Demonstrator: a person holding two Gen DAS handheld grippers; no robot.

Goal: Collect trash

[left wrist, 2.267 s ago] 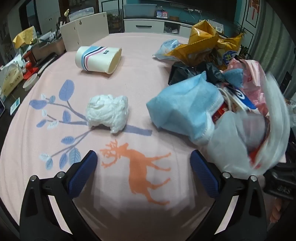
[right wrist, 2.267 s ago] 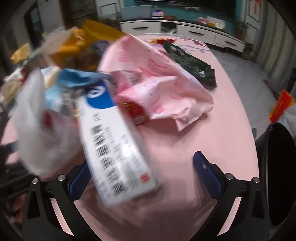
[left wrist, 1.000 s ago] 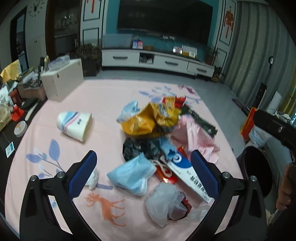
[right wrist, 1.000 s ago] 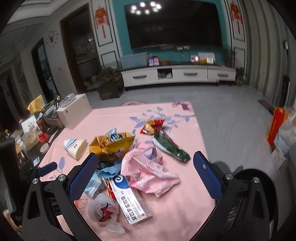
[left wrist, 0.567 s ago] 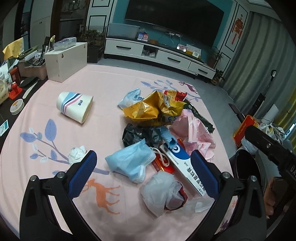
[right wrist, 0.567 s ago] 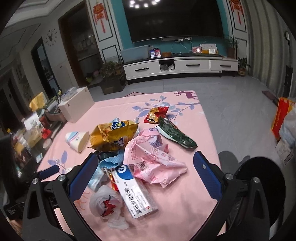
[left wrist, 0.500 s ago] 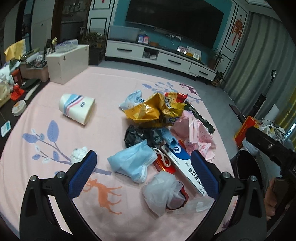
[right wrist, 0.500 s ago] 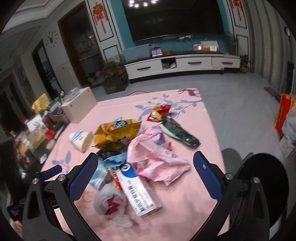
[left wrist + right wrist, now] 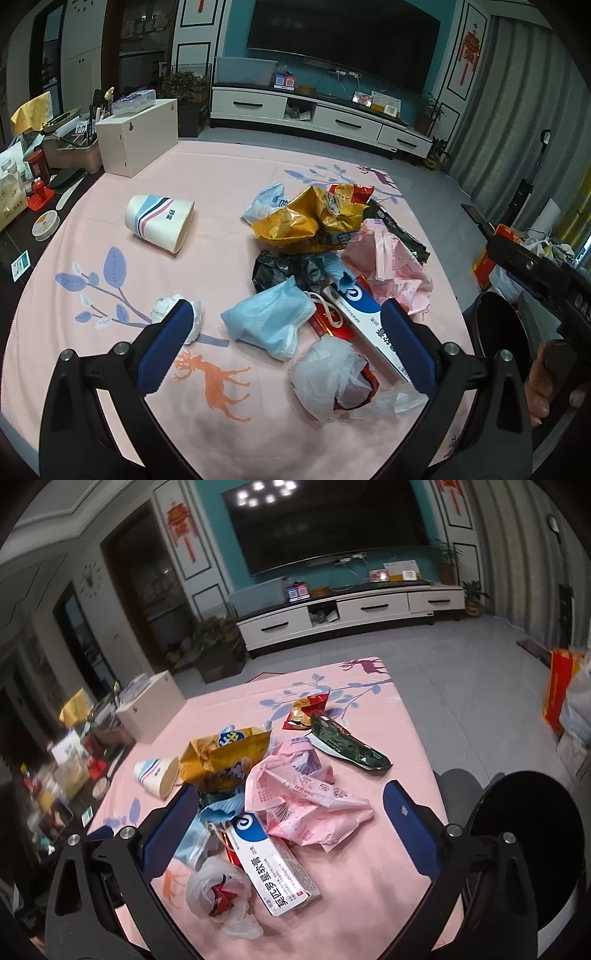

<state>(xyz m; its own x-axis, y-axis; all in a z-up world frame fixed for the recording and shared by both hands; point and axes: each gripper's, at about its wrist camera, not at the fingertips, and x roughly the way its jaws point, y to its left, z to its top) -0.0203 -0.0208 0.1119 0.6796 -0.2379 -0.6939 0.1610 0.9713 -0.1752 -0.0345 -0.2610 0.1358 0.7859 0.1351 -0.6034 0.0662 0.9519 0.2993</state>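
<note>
Trash (image 9: 325, 266) heaped on pink cloth (image 9: 221, 173), nothing collected yet by the look of it. Left gripper (image 9: 284, 339) and right gripper (image 9: 291, 823) both wide, empty, hovering above the heap. Bin (image 9: 532, 849) sits off the cloth's right edge. Next: drop onto the box (image 9: 273, 871) (nearest the bin). Cup (image 9: 159, 223) and tissue (image 9: 177, 314) lie left of the heap. Living room, TV (image 9: 343, 44) beyond.

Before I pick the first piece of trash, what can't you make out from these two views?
- Black bin: cut off by the right wrist view's edge; its inside reads only as black.
- Red item under the white box: mostly covered by it and the blue mask.
- Crumpled tissue: partly behind the left gripper finger.
- Box print: too small in the left view.
</note>
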